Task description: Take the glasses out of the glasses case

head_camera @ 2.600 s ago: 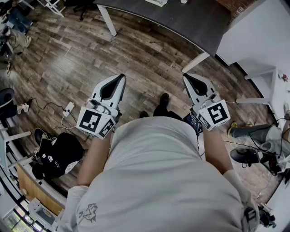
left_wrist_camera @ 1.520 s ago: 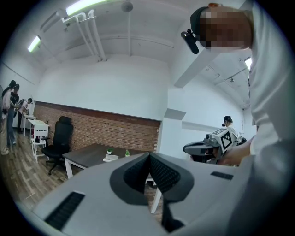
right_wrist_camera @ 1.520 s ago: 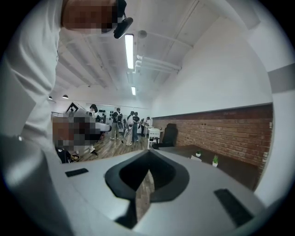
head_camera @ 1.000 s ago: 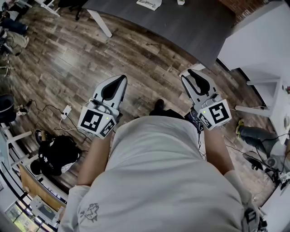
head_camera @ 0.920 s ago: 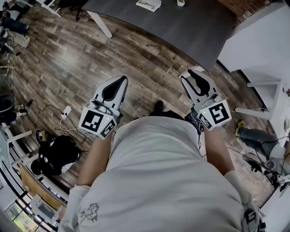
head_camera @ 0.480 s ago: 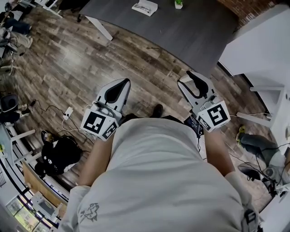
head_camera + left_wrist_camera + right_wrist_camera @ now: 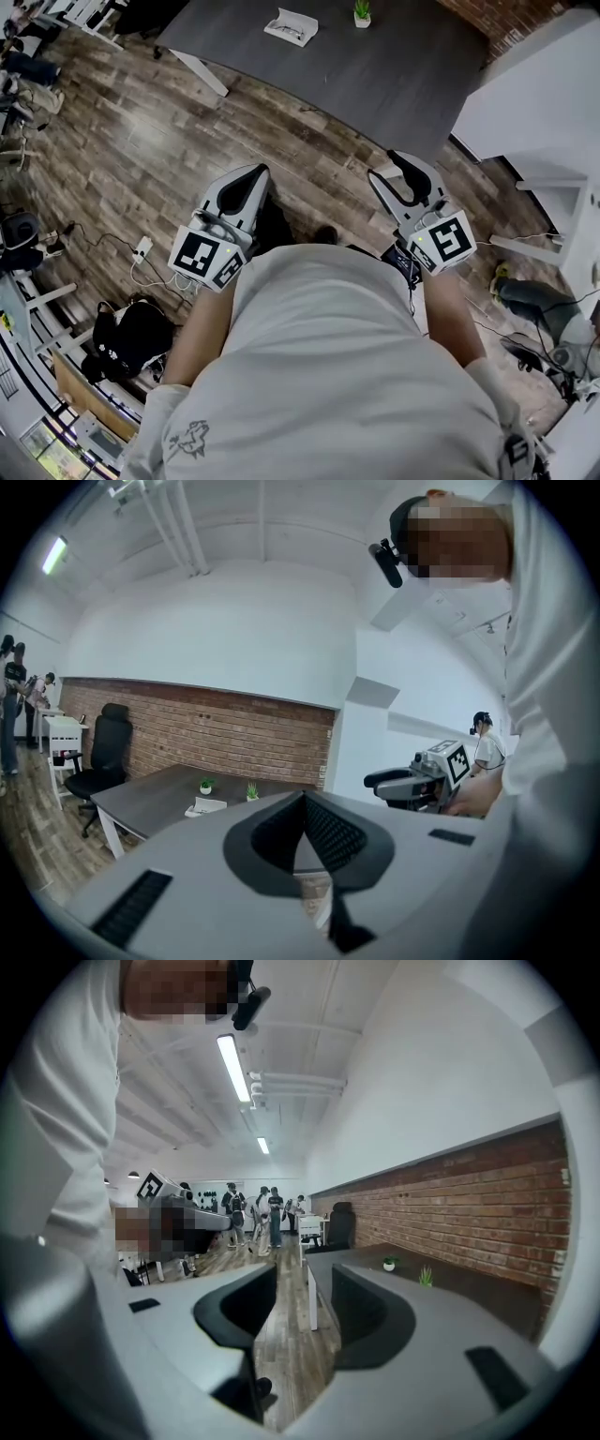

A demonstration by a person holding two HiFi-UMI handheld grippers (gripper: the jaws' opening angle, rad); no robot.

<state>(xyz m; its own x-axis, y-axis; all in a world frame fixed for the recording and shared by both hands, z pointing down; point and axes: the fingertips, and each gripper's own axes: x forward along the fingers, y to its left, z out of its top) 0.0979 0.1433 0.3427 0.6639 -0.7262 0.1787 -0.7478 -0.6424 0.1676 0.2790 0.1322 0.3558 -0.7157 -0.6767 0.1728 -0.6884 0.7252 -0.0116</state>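
An open white glasses case lies at the far side of a dark grey table, with the glasses showing as a dark shape inside it. In the left gripper view the glasses case is small and far off. My left gripper is held over the wooden floor, short of the table, its jaws shut and empty; in its own view the left gripper shows pads meeting. My right gripper hovers near the table's near corner. The right gripper has its jaws opening, with nothing between them.
Two small potted plants stand beside the case. A white counter flanks the table on the right. A black bag and a power strip with cables lie on the floor at left. An office chair stands beyond the table. People stand far off.
The table and case have slid down and nearer in the head view as both grippers advanced toward them. The right jaws have spread wider; the left stay shut.
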